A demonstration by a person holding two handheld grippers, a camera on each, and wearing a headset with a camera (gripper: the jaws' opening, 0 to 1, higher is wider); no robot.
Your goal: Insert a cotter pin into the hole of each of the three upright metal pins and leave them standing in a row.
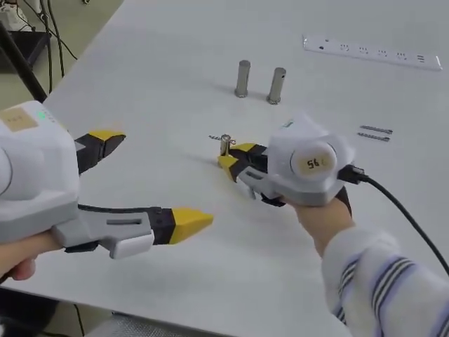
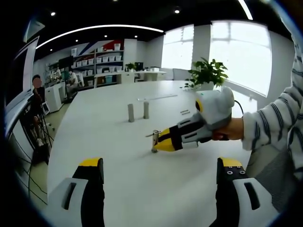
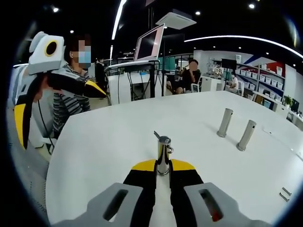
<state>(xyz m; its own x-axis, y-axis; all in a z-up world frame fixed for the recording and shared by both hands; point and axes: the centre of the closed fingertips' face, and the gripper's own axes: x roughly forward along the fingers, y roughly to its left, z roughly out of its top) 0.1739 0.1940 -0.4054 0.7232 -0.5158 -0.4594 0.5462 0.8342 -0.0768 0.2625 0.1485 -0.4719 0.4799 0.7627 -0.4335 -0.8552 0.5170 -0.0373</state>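
Observation:
My right gripper (image 1: pixel 231 156) (image 3: pixel 163 167) is shut on the lower part of an upright metal pin (image 1: pixel 225 145) (image 3: pixel 164 150) (image 2: pixel 155 141) standing on the white table (image 1: pixel 161 84). A thin cotter pin (image 1: pixel 217 137) (image 3: pixel 156 135) passes through the hole near its top. Two more metal pins (image 1: pixel 242 77) (image 1: pixel 276 86) stand upright side by side farther back, also seen as grey posts (image 3: pixel 224 122) (image 3: pixel 247 135) (image 2: pixel 130 112). My left gripper (image 1: pixel 149 180) (image 2: pixel 160 164) is open and holds nothing, hovering to the left of the gripped pin.
Two loose cotter pins (image 1: pixel 375 133) (image 3: pixel 285 193) (image 2: pixel 184 112) lie on the table to the right. A white power strip (image 1: pixel 372 53) lies along the far right. People sit and stand beyond the table edge in the right gripper view.

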